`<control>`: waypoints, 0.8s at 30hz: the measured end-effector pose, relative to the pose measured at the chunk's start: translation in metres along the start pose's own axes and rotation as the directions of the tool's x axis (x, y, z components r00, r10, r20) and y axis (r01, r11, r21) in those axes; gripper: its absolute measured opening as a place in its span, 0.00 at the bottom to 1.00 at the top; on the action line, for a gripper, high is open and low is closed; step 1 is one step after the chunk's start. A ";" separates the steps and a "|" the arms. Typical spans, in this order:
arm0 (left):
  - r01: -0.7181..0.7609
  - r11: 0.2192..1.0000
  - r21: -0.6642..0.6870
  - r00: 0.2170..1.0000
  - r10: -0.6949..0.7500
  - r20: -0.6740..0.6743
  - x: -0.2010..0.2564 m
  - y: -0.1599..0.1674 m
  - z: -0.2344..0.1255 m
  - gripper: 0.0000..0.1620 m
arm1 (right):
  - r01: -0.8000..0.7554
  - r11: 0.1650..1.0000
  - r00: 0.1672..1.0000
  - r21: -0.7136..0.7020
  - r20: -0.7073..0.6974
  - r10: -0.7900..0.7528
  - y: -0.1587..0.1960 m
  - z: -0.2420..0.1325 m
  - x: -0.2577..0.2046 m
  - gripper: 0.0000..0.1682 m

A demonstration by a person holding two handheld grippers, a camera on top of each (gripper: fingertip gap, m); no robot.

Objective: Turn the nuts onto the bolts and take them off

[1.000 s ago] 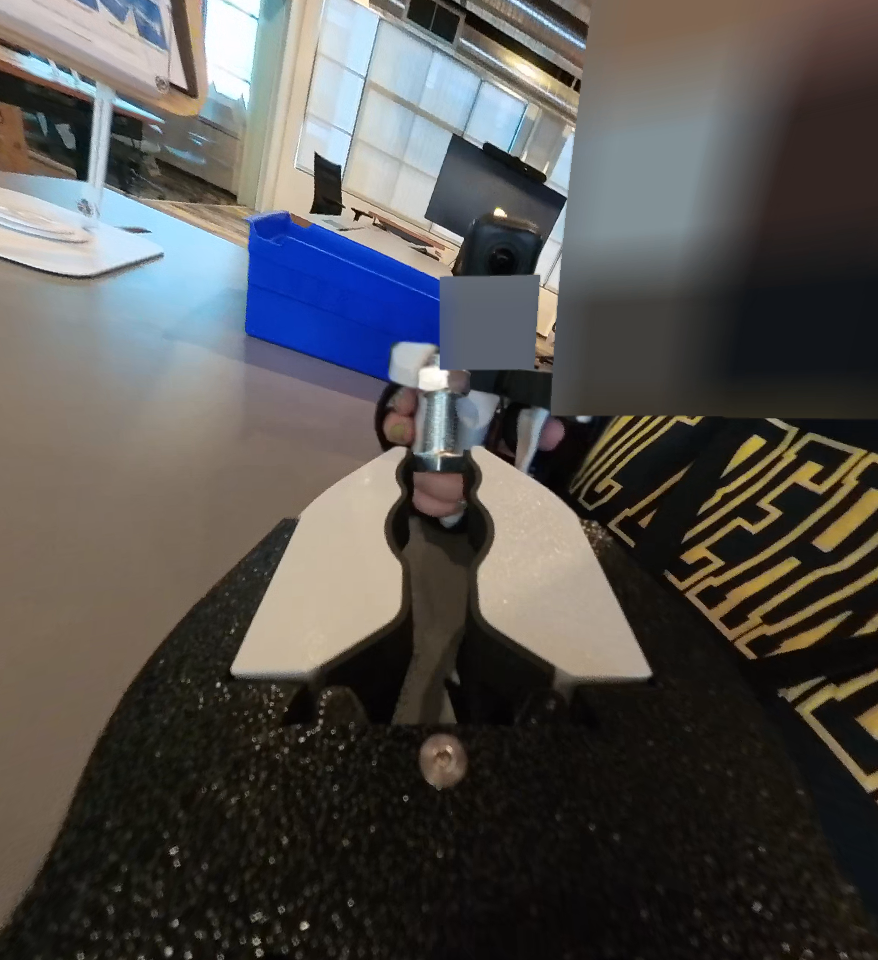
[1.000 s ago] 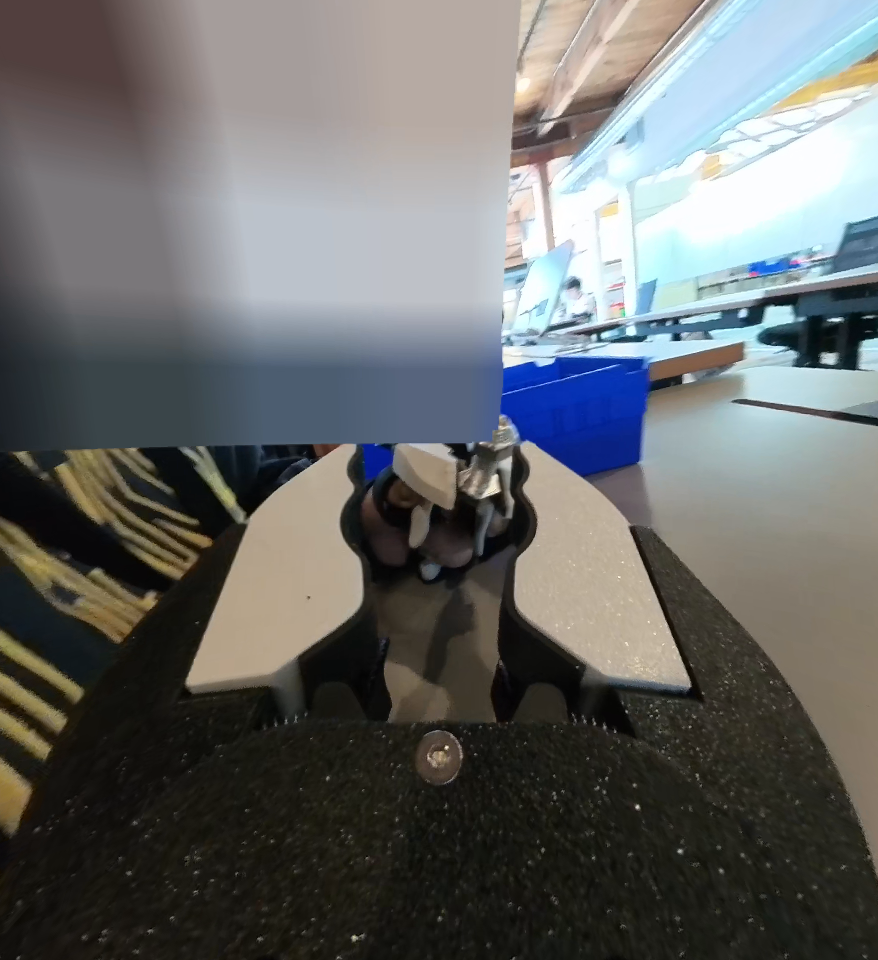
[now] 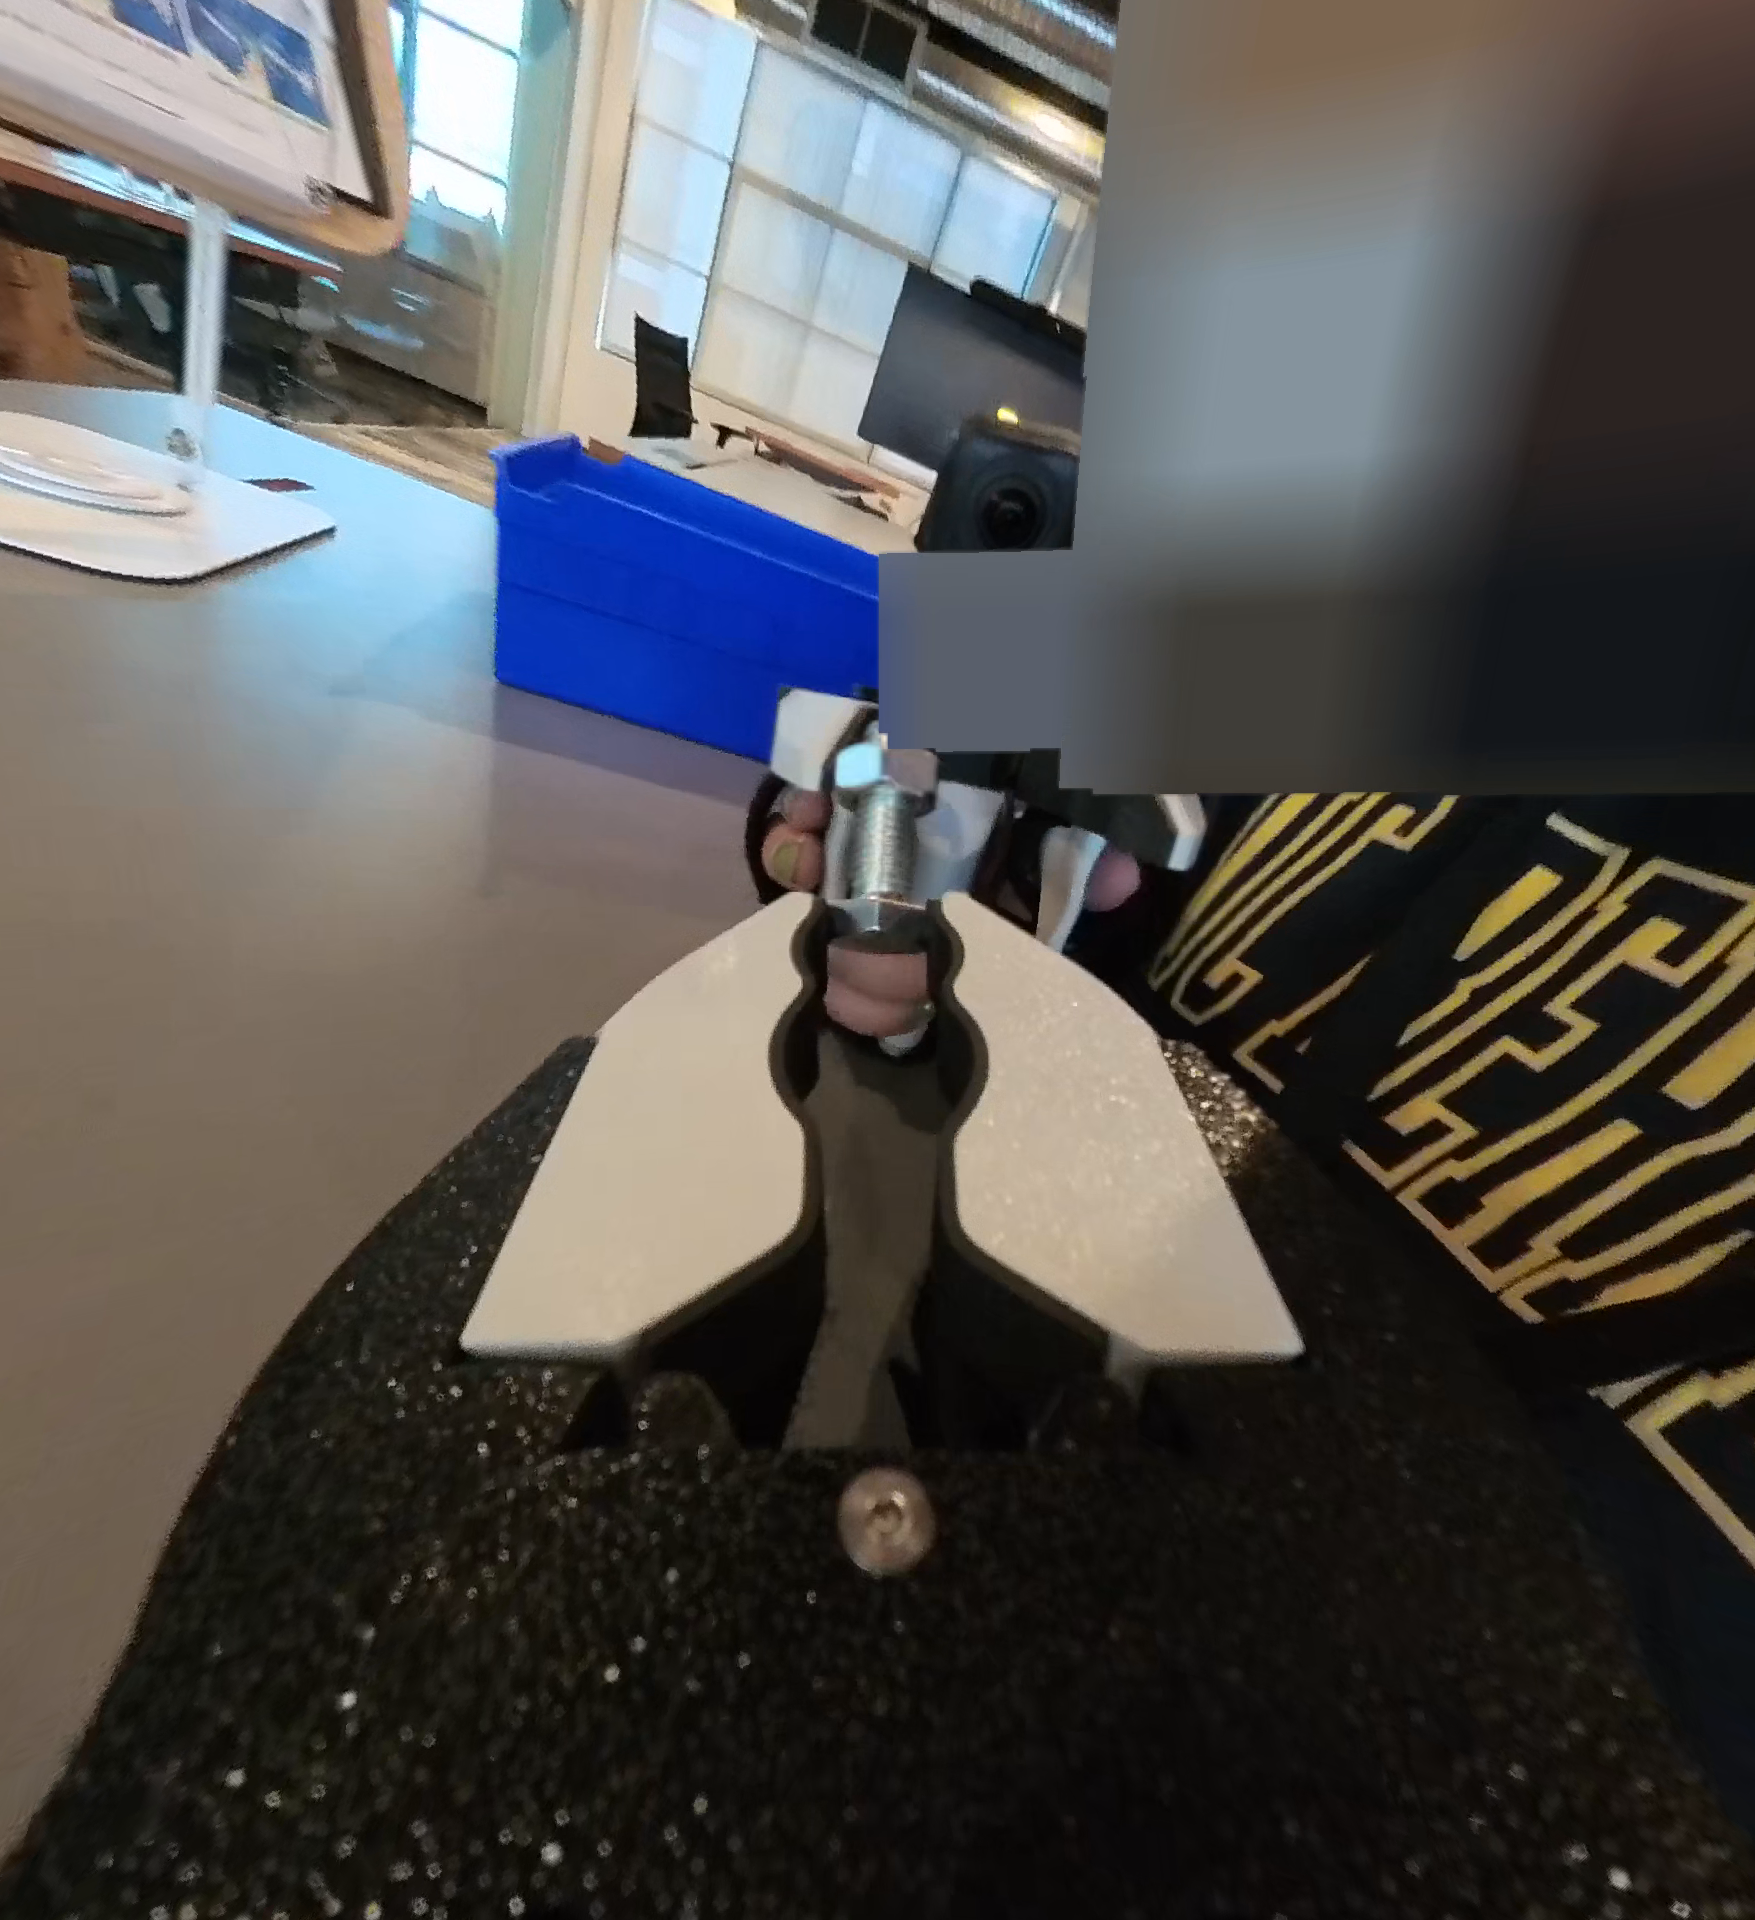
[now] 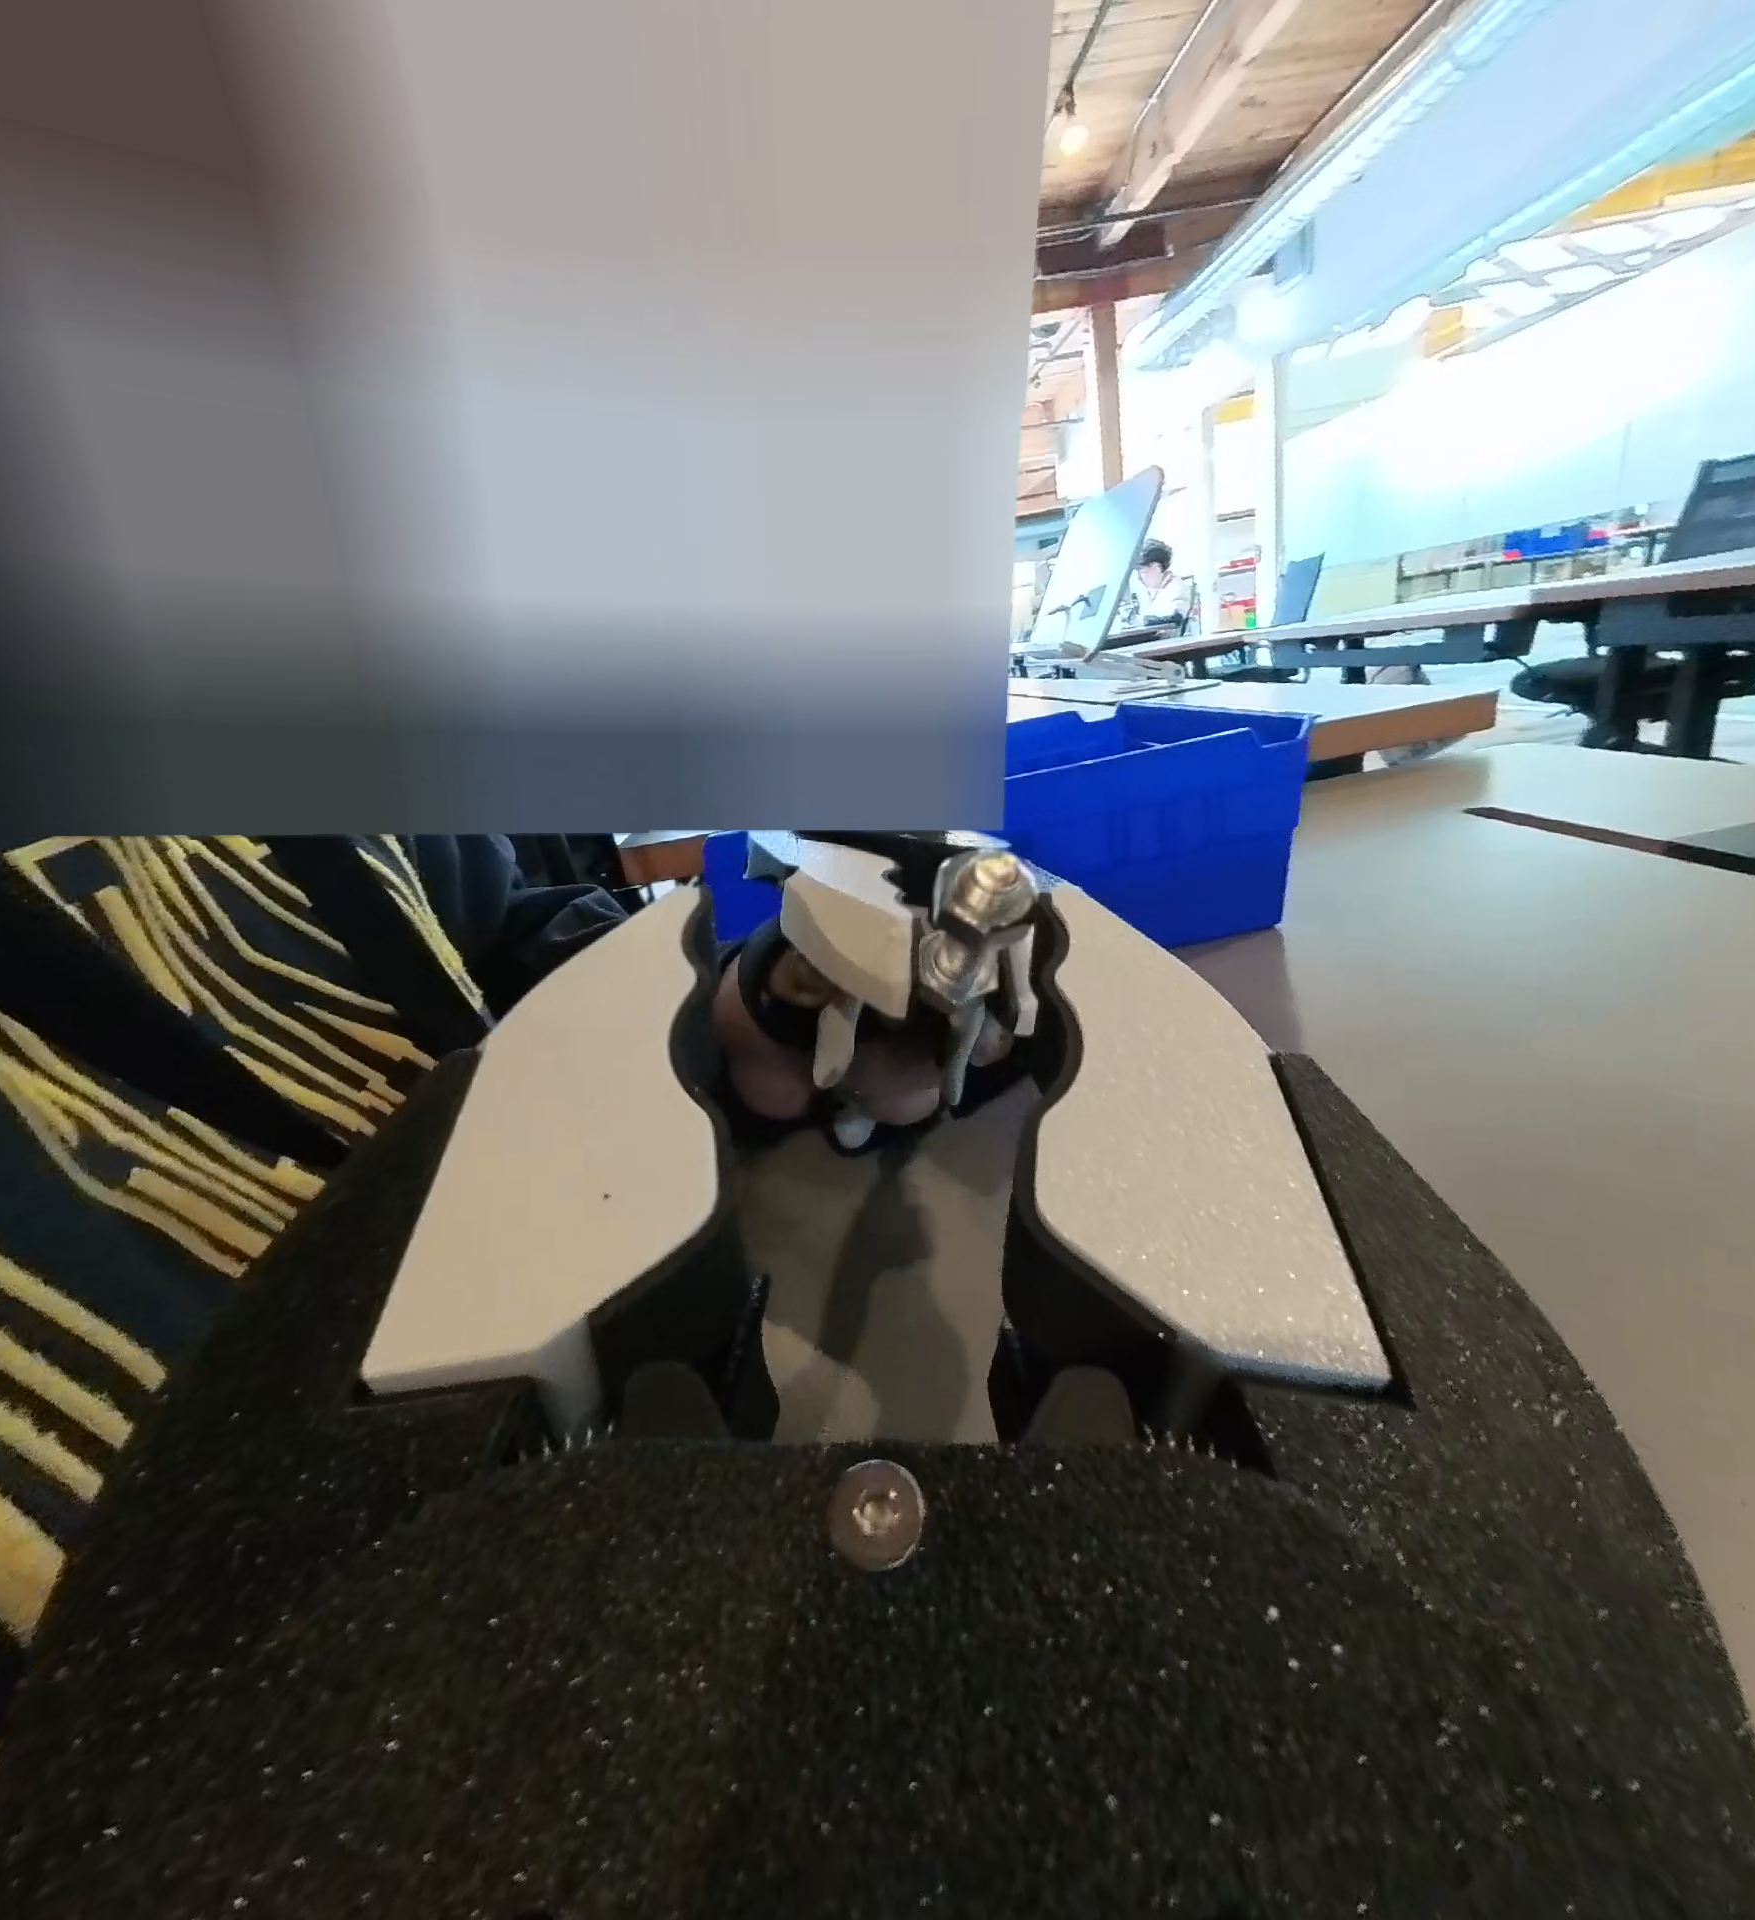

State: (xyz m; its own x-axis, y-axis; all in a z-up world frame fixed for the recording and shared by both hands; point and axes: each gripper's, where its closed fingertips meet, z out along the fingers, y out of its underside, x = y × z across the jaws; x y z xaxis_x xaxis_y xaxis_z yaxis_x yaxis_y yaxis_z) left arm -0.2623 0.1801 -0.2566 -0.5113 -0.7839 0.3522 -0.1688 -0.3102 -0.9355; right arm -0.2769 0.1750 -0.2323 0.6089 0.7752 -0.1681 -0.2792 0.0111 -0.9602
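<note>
Gripping the bolt (image 3: 878, 847) upright by its lower hex end, left claw (image 3: 878, 928) clamped tight above the tabletop (image 3: 229, 831). Right claw (image 4: 871, 935) gapes wide, empty, just short of the bolt. Blue bin (image 3: 675, 613) behind.

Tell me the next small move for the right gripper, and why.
Probably shut the right gripper on the nut: it is open around that nut at the top of the bolt, while the left gripper clamps the bolt's lower hex.

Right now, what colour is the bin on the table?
Solid blue bin; it shows best in the left wrist view.
</note>
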 end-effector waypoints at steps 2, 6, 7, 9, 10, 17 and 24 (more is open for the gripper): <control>0.016 1.000 0.004 1.000 -0.016 -0.008 -0.001 -0.001 -0.001 0.11 | 0.014 1.000 1.000 0.003 -0.019 -0.014 -0.001 0.000 0.002 0.34; 0.015 0.999 -0.032 0.998 -0.017 -0.062 0.009 0.005 0.007 0.11 | 0.031 1.000 0.999 0.003 -0.022 -0.031 0.001 0.006 0.002 0.33; 0.015 0.999 -0.046 0.996 -0.019 -0.081 0.013 0.007 0.010 0.11 | 0.028 1.000 1.000 0.002 -0.014 -0.028 0.001 0.008 0.001 0.33; 0.007 0.997 -0.072 0.995 -0.014 -0.098 0.017 0.011 0.015 0.11 | 0.028 1.000 1.000 0.005 0.013 -0.028 0.002 0.012 -0.004 0.33; 0.004 0.997 -0.076 0.995 -0.012 -0.101 0.018 0.012 0.017 0.11 | 0.030 1.000 0.999 0.003 0.025 -0.030 0.003 0.013 -0.006 0.33; 0.017 1.000 -0.013 0.997 -0.018 -0.076 0.012 0.003 0.011 0.11 | 0.021 1.000 0.999 -0.006 0.036 -0.021 0.004 0.013 -0.008 0.34; 0.005 0.999 0.032 1.000 -0.004 -0.027 0.003 -0.006 0.000 0.11 | 0.015 1.000 1.000 0.003 0.007 -0.015 0.001 0.004 -0.002 0.34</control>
State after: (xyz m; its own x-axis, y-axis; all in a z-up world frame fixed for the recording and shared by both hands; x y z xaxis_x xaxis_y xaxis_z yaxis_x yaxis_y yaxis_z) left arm -0.2625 0.1792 -0.2503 -0.5333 -0.7678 0.3552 -0.1445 -0.3310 -0.9325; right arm -0.2817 0.1759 -0.2318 0.6081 0.7791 -0.1523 -0.2725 0.0247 -0.9619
